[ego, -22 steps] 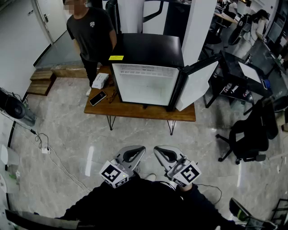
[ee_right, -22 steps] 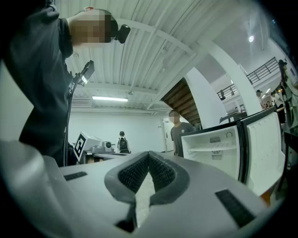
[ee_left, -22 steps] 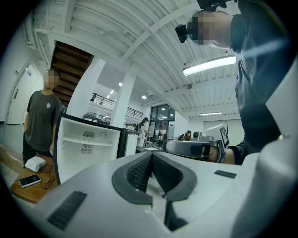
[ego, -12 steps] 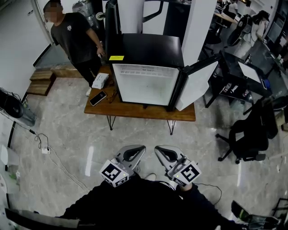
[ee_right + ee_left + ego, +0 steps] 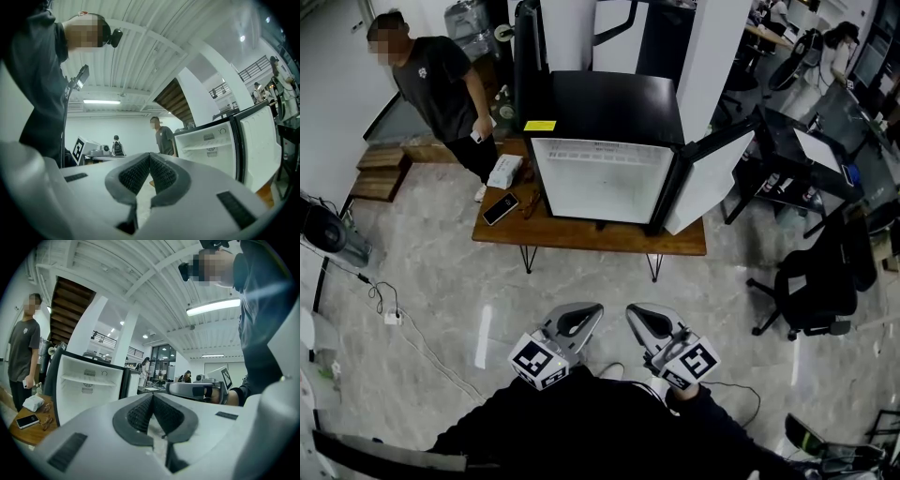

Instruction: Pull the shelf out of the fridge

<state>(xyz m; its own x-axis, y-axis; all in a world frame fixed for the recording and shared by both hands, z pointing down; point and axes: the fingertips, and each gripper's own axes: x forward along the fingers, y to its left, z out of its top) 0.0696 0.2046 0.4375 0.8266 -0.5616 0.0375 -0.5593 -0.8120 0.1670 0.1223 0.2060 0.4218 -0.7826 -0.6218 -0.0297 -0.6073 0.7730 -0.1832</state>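
A small black fridge (image 5: 614, 103) stands on a low wooden table (image 5: 581, 230), its door (image 5: 703, 183) swung open to the right. Its white inside (image 5: 600, 178) holds one shelf (image 5: 89, 379), which also shows in the right gripper view as the shelf (image 5: 206, 147). My left gripper (image 5: 591, 310) and right gripper (image 5: 635, 310) hang side by side close to my body, well short of the table. Both are shut with nothing between the pads.
A person in a black shirt (image 5: 441, 89) stands left of the fridge. A white box (image 5: 504, 171), a phone (image 5: 501, 208) and glasses (image 5: 532, 200) lie on the table's left end. An office chair (image 5: 811, 281) and desks crowd the right. Cables (image 5: 389, 309) trail on the floor left.
The person in the black shirt has walked left, away from the fridge's side. My grippers have barely moved.
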